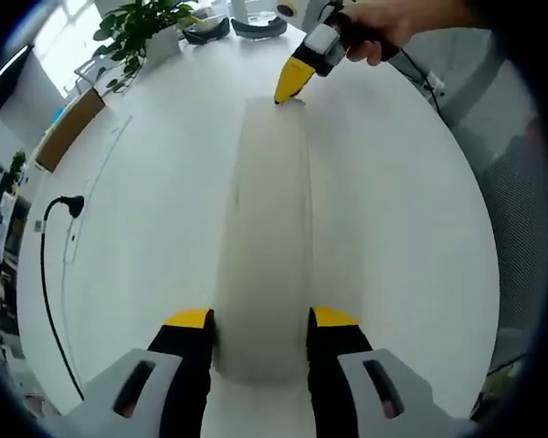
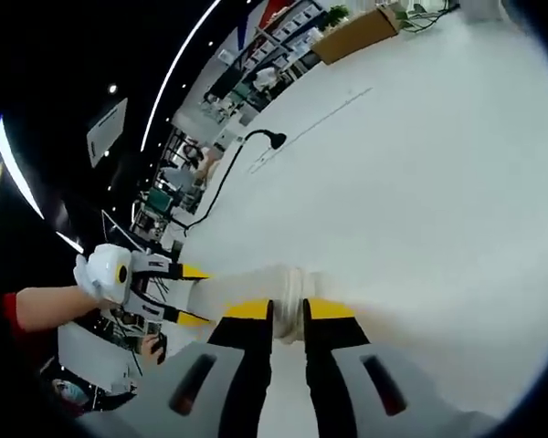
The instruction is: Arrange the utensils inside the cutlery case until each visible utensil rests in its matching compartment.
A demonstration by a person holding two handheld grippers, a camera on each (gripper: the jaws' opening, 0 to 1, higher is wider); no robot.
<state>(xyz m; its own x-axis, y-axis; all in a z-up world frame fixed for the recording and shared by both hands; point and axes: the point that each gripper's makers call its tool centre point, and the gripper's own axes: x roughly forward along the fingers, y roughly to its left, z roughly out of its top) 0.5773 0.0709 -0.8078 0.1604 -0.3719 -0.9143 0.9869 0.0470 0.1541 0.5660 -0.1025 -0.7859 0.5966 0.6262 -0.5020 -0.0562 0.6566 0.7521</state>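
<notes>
Two hand-held grippers grasp the cutlery case point(image 1: 265, 237): left hand-held gripper point(image 1: 260, 319) straddling one end, right hand-held gripper point(image 2: 288, 310) pinching the other.

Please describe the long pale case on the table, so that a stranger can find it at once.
On the white round table, look along the middle, between the two grippers. The cutlery case lies there, long, frosted and translucent, with the left gripper holding one end and the right gripper at the other. No other object nearby is as long and pale.

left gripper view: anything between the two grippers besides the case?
No. The long translucent case spans from the left gripper to the right gripper; bare white table either side.
</notes>
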